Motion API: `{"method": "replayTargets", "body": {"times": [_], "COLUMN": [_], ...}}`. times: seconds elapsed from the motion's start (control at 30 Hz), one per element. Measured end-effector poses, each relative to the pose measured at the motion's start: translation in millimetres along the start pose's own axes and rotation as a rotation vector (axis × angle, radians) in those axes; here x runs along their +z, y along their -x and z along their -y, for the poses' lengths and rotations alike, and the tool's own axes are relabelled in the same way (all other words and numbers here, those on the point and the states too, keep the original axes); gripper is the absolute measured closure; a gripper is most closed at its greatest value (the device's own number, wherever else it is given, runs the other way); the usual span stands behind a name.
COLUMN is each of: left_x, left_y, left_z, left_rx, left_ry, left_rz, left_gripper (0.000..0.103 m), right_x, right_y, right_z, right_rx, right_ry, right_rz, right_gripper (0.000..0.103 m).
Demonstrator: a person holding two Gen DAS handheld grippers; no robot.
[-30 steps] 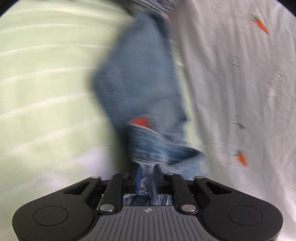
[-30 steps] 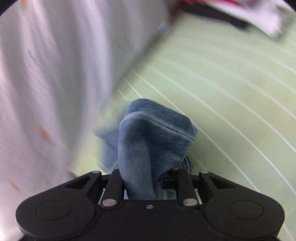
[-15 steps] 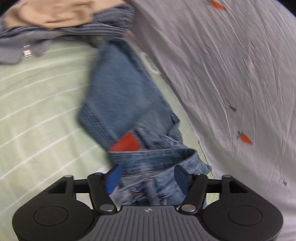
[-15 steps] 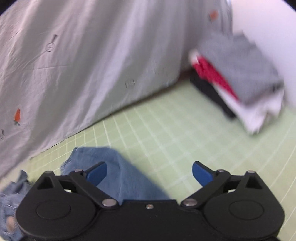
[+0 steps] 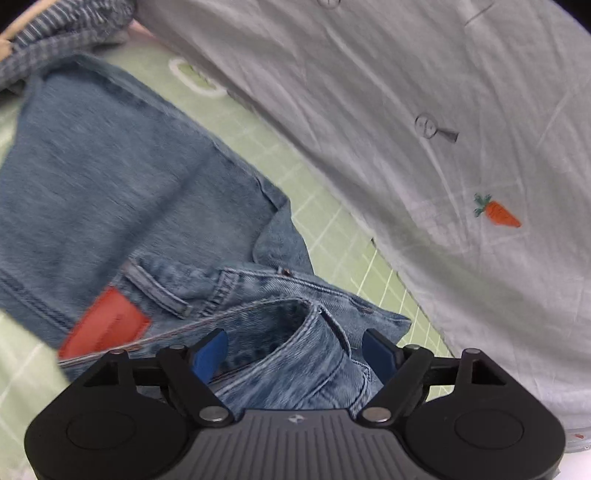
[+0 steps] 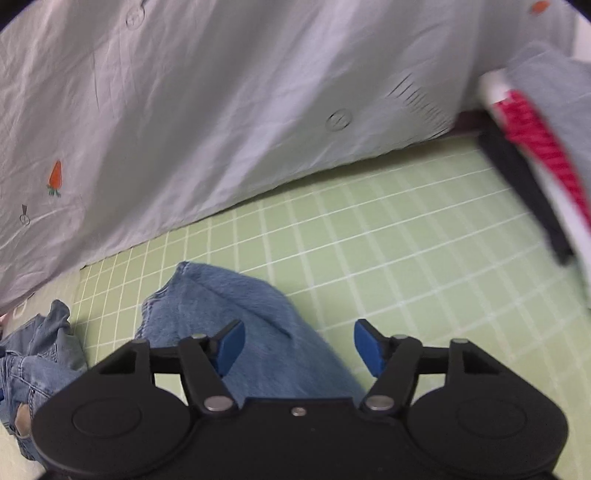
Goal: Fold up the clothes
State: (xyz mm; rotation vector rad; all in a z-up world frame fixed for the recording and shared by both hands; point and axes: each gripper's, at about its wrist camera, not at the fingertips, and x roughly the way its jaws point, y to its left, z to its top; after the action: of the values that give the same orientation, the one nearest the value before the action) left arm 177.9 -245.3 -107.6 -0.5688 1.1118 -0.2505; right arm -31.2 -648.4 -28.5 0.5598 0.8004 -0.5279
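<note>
Blue fingertips (image 5: 209,350) of the left gripper (image 5: 295,350) stand apart and are opening, pressing on nothing; the jeans' waistband lies between and below them, unclamped. Blue fingertips (image 6: 231,345) of the right gripper (image 6: 299,347) also stand apart, though its jaws are closing at this moment; a denim leg end runs beneath the left-hand pad and the gap, and the pads do not press on it. No writing can be read: the red patch (image 5: 105,326) at the waistband of the jeans (image 5: 110,177) is blurred, and its text cannot be made out. The jeans are faded light-blue denim with a belt loop, double-stitched seams and small rivets. They lie flat on the green gridded mat (image 6: 388,236), waistband nearest the left gripper, legs extending away from it. In the right wrist view the leg end (image 6: 229,302) lies on the mat just ahead of the gripper, and the bunched waistband part lies at lower left. A grey sheet (image 5: 424,110) printed with small carrots (image 5: 498,212) borders the mat. A stack of folded clothes (image 6: 535,129) stands on the mat at upper right, well apart from the jeans. Striped and checked garments (image 5: 70,18) lie beyond the jeans in the left wrist view.
</note>
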Motion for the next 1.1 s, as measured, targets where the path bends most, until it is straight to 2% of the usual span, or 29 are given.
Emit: {"method": "replayTargets", "body": {"times": [0.07, 0.13, 0.17, 0.23, 0.27, 0.3, 0.37, 0.43, 0.53, 0.7, 0.77, 0.9, 1.03, 1.1], "left_x": [1, -1, -3, -7, -9, -12, -16, -22, -32, -52, -63, -84, -92, -90], "left_y": [-13, -20, -20, -13, -10, -7, 0, 16, 55, 135, 164, 200, 227, 239], "left_z": [0, -1, -2, -4, -4, -5, -6, -12, -29, -72, -96, -153, -200, -214], "left_rx": [0.005, 0.02, 0.029, -0.009, -0.028, -0.047, -0.084, -0.089, -0.087, -0.015, 0.024, 0.106, 0.166, 0.195], "left_ry": [-0.001, -0.006, -0.013, -0.033, -0.043, -0.053, -0.072, -0.054, -0.02, -0.004, 0.022, 0.141, 0.26, 0.273], "left_rz": [-0.027, -0.031, -0.023, -0.021, -0.02, -0.019, -0.015, 0.012, 0.076, 0.183, 0.22, 0.254, 0.295, 0.315], "left_gripper": [0.025, 0.036, 0.049, 0.08, 0.091, 0.091, 0.092, 0.092, 0.092, 0.092, 0.092, 0.092, 0.092, 0.092], "right_x": [8, 11, 11, 10, 8, 6, 1, -5, -21, -64, -89, -145, -187, -200], "right_y": [-26, -48, -57, -65, -65, -62, -49, -28, 14, 82, 101, 127, 134, 136], "right_z": [-3, -8, -9, -9, -9, -9, -5, -1, 18, 74, 96, 130, 135, 129], "right_rx": [-0.003, -0.012, -0.009, -0.011, -0.017, -0.018, 0.001, -0.018, -0.119, -0.219, -0.237, -0.249, -0.213, -0.17], "right_ry": [-0.01, -0.032, -0.046, -0.082, -0.093, -0.095, -0.119, -0.149, -0.164, -0.255, -0.297, -0.368, -0.433, -0.451], "right_rz": [-0.04, -0.083, -0.1, -0.111, -0.102, -0.089, -0.044, 0.011, 0.11, 0.197, 0.195, 0.157, 0.112, 0.098], "right_gripper": [0.037, 0.047, 0.052, 0.077, 0.084, 0.094, 0.098, 0.099, 0.099, 0.1, 0.099, 0.099, 0.099, 0.099]}}
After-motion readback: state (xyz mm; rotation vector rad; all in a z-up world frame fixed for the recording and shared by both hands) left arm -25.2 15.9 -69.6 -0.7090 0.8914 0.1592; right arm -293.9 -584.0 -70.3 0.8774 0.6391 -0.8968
